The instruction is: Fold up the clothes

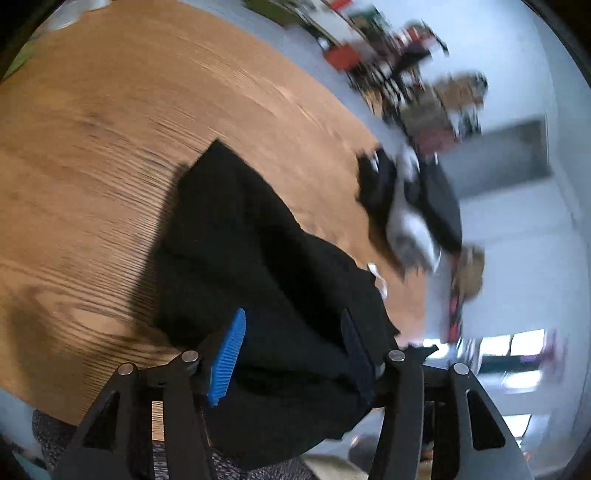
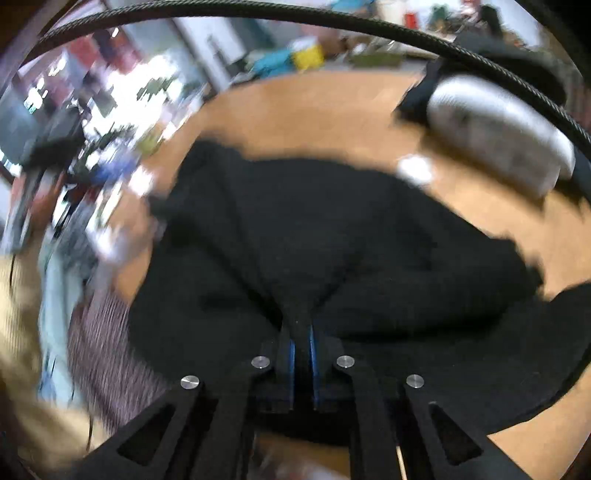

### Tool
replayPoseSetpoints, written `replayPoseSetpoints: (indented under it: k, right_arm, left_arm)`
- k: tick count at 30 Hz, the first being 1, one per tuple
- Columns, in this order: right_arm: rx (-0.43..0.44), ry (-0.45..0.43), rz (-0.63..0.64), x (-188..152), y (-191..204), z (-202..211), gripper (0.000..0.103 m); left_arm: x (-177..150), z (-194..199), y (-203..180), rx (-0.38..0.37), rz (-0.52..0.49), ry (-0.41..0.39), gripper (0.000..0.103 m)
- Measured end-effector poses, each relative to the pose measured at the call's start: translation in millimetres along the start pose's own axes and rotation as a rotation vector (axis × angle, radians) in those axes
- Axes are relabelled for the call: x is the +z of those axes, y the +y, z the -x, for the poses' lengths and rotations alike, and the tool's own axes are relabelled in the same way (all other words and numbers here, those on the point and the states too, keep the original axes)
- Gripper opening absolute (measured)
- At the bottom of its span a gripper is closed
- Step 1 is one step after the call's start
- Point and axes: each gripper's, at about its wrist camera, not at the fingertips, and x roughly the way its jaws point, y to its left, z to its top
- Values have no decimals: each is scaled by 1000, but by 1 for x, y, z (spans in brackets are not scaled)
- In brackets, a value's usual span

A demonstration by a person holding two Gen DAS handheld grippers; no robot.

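A black garment (image 1: 266,258) lies bunched on the wooden table (image 1: 110,147). In the left wrist view my left gripper (image 1: 295,332) is open, its blue-padded fingers (image 1: 229,354) spread on either side of the cloth near the table's front edge. In the right wrist view the same black garment (image 2: 332,240) spreads across the table (image 2: 295,110). My right gripper (image 2: 302,332) is shut on a pinched fold of it, and the cloth pulls into a ridge at the tips. Both views are blurred by motion.
A pile of dark and white clothes (image 1: 410,206) lies at the table's far edge; it shows as a white and black bundle (image 2: 498,125) in the right wrist view. A black cable (image 2: 332,22) arcs across the top. Room clutter lies beyond the table.
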Motion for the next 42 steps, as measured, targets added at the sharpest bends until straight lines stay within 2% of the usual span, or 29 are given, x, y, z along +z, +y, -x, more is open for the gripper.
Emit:
replayPoseSetpoints:
  k: [3, 4, 5, 7, 9, 10, 11, 12, 14, 15, 18, 20, 21, 23, 25, 30, 31, 32, 33, 34, 36, 37, 38, 40, 42]
  right_arm:
    - [15, 19, 8, -29, 12, -11, 10]
    - [16, 18, 19, -35, 16, -13, 16]
    - [16, 14, 35, -36, 20, -11, 32]
    - [45, 14, 67, -36, 28, -4, 48]
    - [53, -1, 95, -26, 32, 10, 47]
    - [45, -31, 95, -23, 34, 23, 48]
    - [36, -63, 84, -17, 32, 35, 52]
    - [24, -99, 59, -10, 25, 47, 56]
    - [-15, -136, 17, 6, 6, 55, 74]
    - [-43, -138, 5, 13, -6, 56, 73]
    - [-166, -61, -6, 20, -45, 33, 71]
    - [-209, -10, -52, 20, -65, 18, 57]
    - [-207, 5, -86, 19, -74, 13, 54]
    - [-151, -13, -137, 14, -82, 12, 53]
    - [-154, -26, -128, 9, -79, 13, 53]
    - [-210, -42, -127, -2, -85, 10, 56]
    - [-213, -52, -127, -3, -84, 10, 48]
    - [-224, -55, -120, -2, -81, 10, 26]
    - [-237, -62, -116, -1, -79, 12, 13]
    - [-252, -77, -115, 1, -79, 15, 6]
    - [-283, -107, -114, 5, -77, 23, 6]
    - [-300, -133, -114, 9, -76, 30, 5]
    - [-320, -173, -113, 15, -74, 41, 5]
    - [-364, -255, -113, 29, -71, 65, 5]
    - [-392, -321, -115, 42, -71, 90, 5]
  left_arm:
    - [-5, -34, -25, 4, -51, 62, 56]
    - [-6, -47, -33, 2, -64, 80, 56]
    - [-7, -58, -41, 0, -79, 81, 56]
    - [-8, -78, -55, 3, -120, 70, 54]
    - [-8, -104, -62, 104, -161, 76, 33]
    - [-8, -119, -56, 184, -148, 118, 16]
    - [-8, -133, -45, 227, -112, 175, 10]
    - [-9, -136, -40, 213, -109, 177, 9]
    - [-11, -140, -29, 185, -100, 180, 7]
    - [-11, -136, -26, 171, -83, 174, 7]
    - [-11, -127, -22, 131, -73, 160, 6]
    - [-12, -119, -24, 117, -92, 148, 6]
    - [-13, -114, -26, 115, -109, 145, 6]
    - [-16, -107, -26, 120, -138, 145, 6]
    - [-18, -105, -24, 131, -152, 157, 6]
    - [-16, -90, -9, 84, -89, 132, 6]
    - [-15, -87, -6, 75, -76, 126, 6]
    - [-15, -84, -3, 65, -64, 121, 6]
    - [-14, -80, -1, 56, -51, 116, 6]
    - [-13, -77, 2, 46, -39, 111, 6]
    - [-12, -71, 8, 27, -13, 100, 9]
    - [-11, -67, 12, 16, 2, 93, 19]
    - [-6, -54, 20, -17, 48, 64, 40]
    - [6, -29, 33, -47, 130, 3, 60]
    - [23, -12, 37, -31, 156, -49, 60]
